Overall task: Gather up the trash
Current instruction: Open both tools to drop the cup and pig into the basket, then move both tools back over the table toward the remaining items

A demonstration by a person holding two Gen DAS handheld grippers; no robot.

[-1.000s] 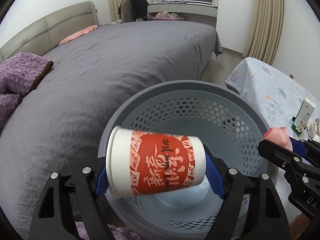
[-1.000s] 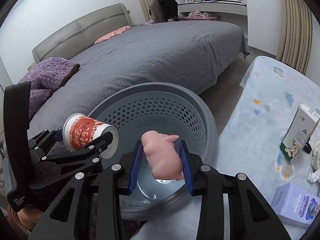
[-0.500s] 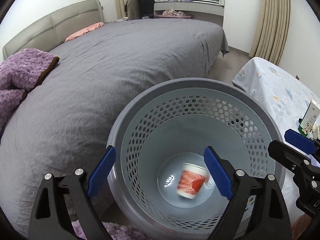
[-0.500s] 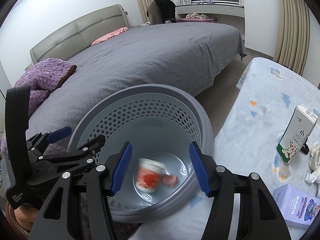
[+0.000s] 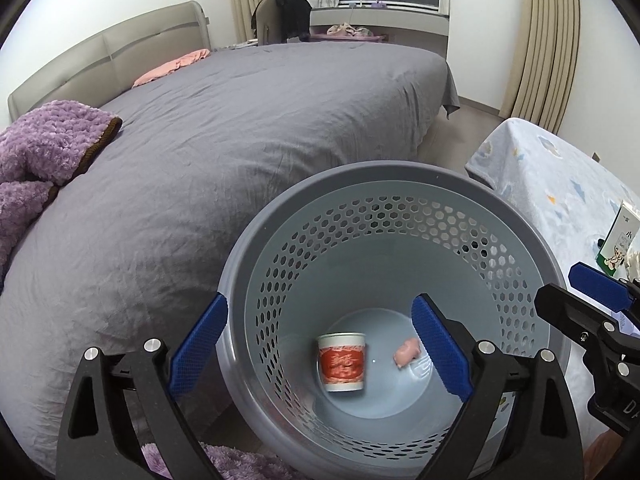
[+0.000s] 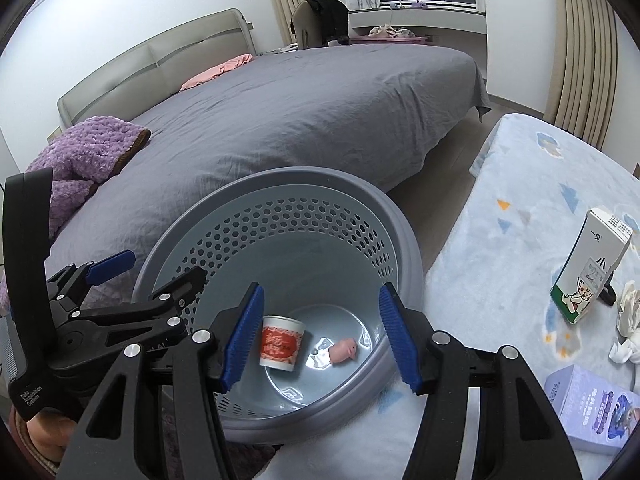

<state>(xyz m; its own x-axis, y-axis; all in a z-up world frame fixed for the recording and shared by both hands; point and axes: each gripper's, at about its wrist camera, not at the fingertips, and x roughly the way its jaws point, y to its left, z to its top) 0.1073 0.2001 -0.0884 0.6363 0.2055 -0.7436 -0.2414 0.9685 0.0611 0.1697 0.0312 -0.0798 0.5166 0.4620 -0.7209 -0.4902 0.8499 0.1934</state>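
Left wrist view: left tool (image 5: 320,354) gapes wide and empty, right tool (image 6: 320,338) half-spread and empty, above grey perforated plastic basket (image 5: 400,176) holding red-and-white paper cup (image 5: 342,362) and small pink toy (image 5: 407,353).

Bin (image 5: 516,220) mouth open below you; cup (image 5: 342,362) & pig (image 5: 407,353) at bottom. Bed (image 5: 240,140) crowds left, counter (image 6: 520,184) w/ carton (image 6: 592,268) right.

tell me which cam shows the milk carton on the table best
The right wrist view: the milk carton stands whole on the blue tablecloth, its front print and top visible. The left wrist view catches only a sliver of it at the right edge, partly cut off by the right gripper.
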